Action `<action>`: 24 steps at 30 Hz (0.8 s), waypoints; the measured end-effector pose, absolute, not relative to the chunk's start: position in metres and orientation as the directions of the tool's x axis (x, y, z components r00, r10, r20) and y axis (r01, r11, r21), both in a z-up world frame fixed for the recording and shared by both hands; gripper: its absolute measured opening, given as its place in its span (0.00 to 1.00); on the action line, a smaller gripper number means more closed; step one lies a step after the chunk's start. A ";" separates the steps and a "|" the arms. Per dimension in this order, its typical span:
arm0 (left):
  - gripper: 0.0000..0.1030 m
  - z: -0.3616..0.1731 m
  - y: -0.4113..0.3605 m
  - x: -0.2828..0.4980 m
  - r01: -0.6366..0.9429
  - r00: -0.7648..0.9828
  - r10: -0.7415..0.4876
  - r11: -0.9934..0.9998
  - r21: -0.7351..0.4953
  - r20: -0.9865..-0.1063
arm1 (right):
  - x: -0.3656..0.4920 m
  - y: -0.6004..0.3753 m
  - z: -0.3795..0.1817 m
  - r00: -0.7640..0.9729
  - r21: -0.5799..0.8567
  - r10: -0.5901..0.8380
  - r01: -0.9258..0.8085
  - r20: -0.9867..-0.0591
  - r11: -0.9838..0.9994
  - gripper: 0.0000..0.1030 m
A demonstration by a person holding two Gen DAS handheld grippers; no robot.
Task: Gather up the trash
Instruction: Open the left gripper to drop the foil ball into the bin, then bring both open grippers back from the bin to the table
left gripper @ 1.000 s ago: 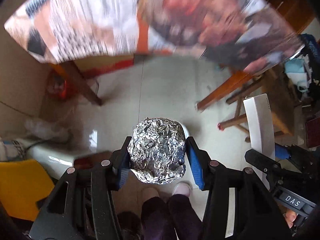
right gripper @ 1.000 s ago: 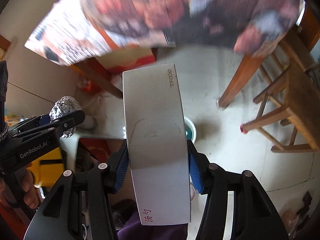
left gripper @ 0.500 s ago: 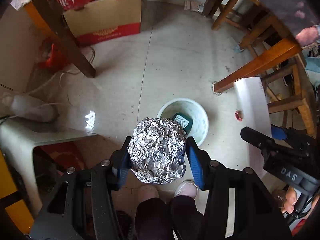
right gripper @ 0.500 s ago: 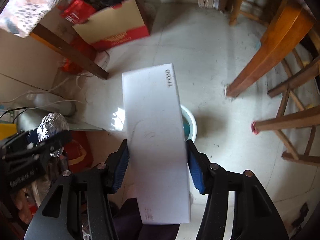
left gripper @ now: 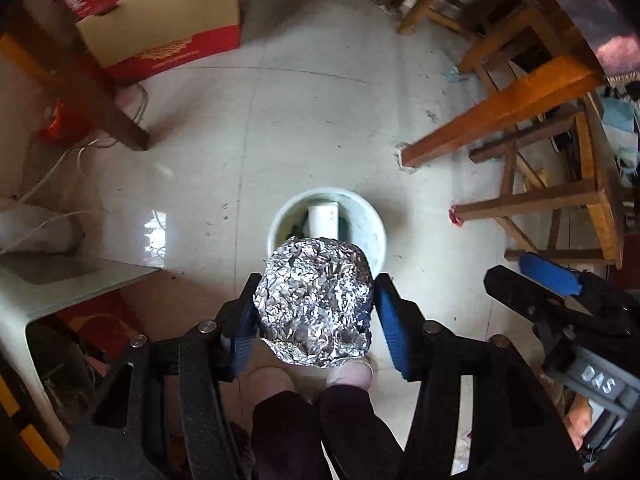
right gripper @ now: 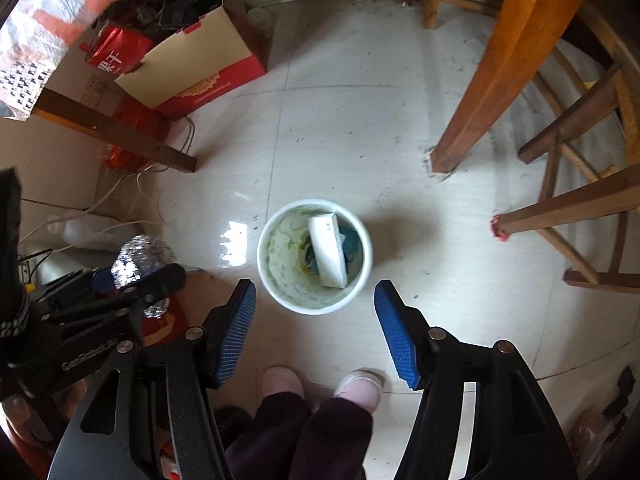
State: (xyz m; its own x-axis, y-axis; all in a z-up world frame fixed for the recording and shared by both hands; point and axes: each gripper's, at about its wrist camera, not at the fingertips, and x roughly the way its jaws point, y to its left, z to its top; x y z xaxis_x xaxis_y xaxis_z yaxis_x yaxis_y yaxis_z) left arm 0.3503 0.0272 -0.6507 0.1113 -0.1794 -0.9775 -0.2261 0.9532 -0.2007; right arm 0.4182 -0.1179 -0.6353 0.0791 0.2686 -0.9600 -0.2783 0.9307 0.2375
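My left hand-held gripper (left gripper: 314, 312) pointed almost straight down at the pale tiled floor (left gripper: 320, 120), and between its blue pads sat the crumpled ball of silver aluminium foil (left gripper: 314, 306), a rough, faceted lump with sharp creases that caught the light. Its jaws were opening; the ball lay against the pad at 9 o'clock, while a thin gap showed beside the pad at 3 o'clock, so it was no longer squeezed. Just past the ball, toward 12 o'clock, stood the round white plastic waste bin (left gripper: 380, 240), and the foil overlapped its near rim in that view.

My right hand-held gripper (right gripper: 316, 324) was spread wide with nothing between its pads. The bin, seen from it just ahead toward 12 o'clock, had green-streaked inner walls, and inside it lay the flat white rectangular carton (right gripper: 328, 250), leaning on its long edge over something teal. In the same view the foil ball appeared at 9 o'clock, held up off the floor by my other tool.

My pink slippers (right gripper: 358, 390) stood at 6 o'clock, close to the bin. A red-and-cream cardboard box (left gripper: 172, 36) sat at 11 o'clock, and an orange wooden table leg (right gripper: 500, 72) rose at 1 o'clock.
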 end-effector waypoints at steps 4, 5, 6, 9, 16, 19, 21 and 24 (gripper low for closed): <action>0.67 -0.643 0.018 0.359 -0.209 0.089 -0.166 0.961 -0.181 -0.982 | 0.423 -0.127 -0.619 0.099 0.231 0.264 -0.260 -0.960 0.938 0.56; 0.67 -0.639 0.016 0.359 -0.203 0.094 -0.168 0.962 -0.184 -0.981 | 0.425 -0.129 -0.615 0.103 0.235 0.267 -0.253 -0.958 0.939 0.56; 0.67 -0.635 0.015 0.359 -0.195 0.096 -0.170 0.963 -0.186 -0.981 | 0.426 -0.131 -0.608 0.110 0.241 0.274 -0.245 -0.955 0.939 0.56; 0.67 -0.615 0.012 0.356 -0.166 0.100 -0.154 0.972 -0.169 -0.983 | 0.427 -0.133 -0.591 0.133 0.244 0.281 -0.241 -0.951 0.939 0.56; 0.67 -0.548 0.018 0.343 -0.153 0.140 -0.123 0.978 -0.144 -0.982 | 0.419 -0.130 -0.526 0.189 0.244 0.296 -0.256 -0.937 0.935 0.56; 0.67 -0.510 0.022 0.336 -0.147 0.173 -0.110 0.980 -0.136 -0.979 | 0.410 -0.128 -0.487 0.219 0.240 0.299 -0.261 -0.929 0.935 0.56; 0.67 -0.473 0.025 0.329 -0.145 0.211 -0.094 0.981 -0.127 -0.973 | 0.404 -0.127 -0.459 0.240 0.243 0.307 -0.263 -0.921 0.934 0.56; 0.67 -0.427 0.030 0.322 -0.145 0.258 -0.085 0.981 -0.125 -0.962 | 0.394 -0.127 -0.421 0.269 0.250 0.320 -0.264 -0.909 0.932 0.56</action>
